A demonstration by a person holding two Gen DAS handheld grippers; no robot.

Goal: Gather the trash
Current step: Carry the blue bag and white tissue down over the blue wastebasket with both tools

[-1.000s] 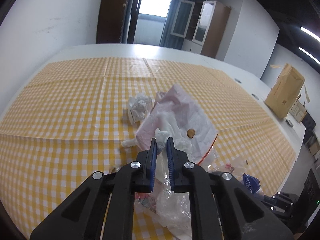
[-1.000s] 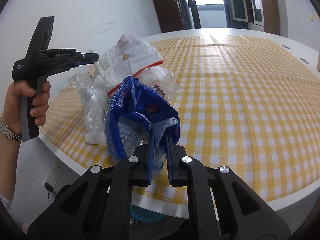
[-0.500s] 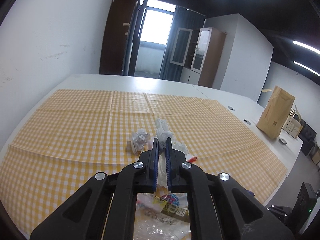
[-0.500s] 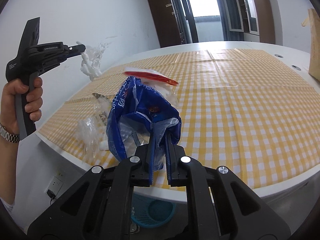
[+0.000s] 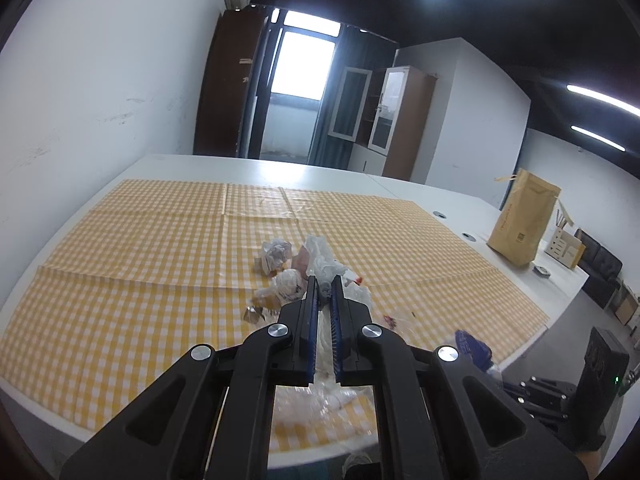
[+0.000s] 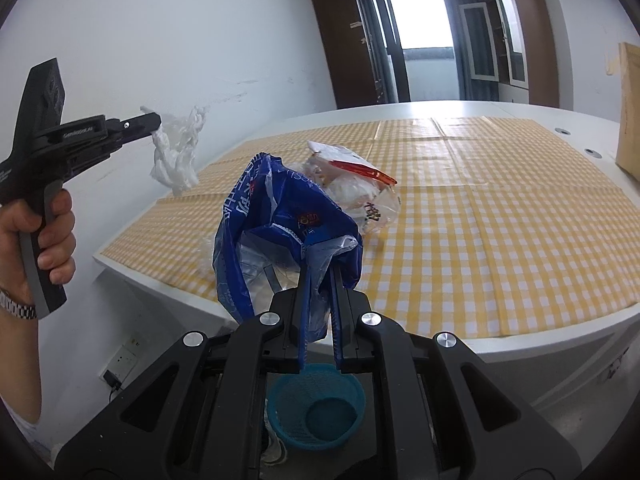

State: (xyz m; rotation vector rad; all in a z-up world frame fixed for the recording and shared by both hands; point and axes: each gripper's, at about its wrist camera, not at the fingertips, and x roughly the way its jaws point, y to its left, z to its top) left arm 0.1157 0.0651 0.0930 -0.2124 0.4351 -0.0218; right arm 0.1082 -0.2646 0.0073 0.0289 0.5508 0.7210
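The left gripper (image 5: 324, 280) is clamped on a crumpled white plastic bag (image 6: 176, 156), which hangs from its tips in the air beside the near corner of the desk (image 6: 520, 106), clear of the yellow checked tablecloth (image 6: 500, 208). In the right wrist view a hand (image 6: 38, 236) with a metal watch band at the wrist grips that tool's handle. The right gripper (image 6: 320, 280) is closed on a blue plastic bag (image 6: 256, 216) with white printing; the bag's mouth gapes upward and its body hangs at the desk edge. Just behind the blue bag, on the cloth, sits a clear bag with a red strip (image 6: 352, 184), stuffed with wrappers. In the left wrist view more trash lies on the cloth beyond the gripper: a crumpled paper wad (image 5: 276, 254) and, nearer, a cluster of small wrappers (image 5: 276, 292). A teal mesh basket (image 6: 316, 410) stands on the floor below the desk edge, seen between the right gripper's arms. Further right on the desk stands a brown paper bag (image 5: 524, 218), well apart from the trash.
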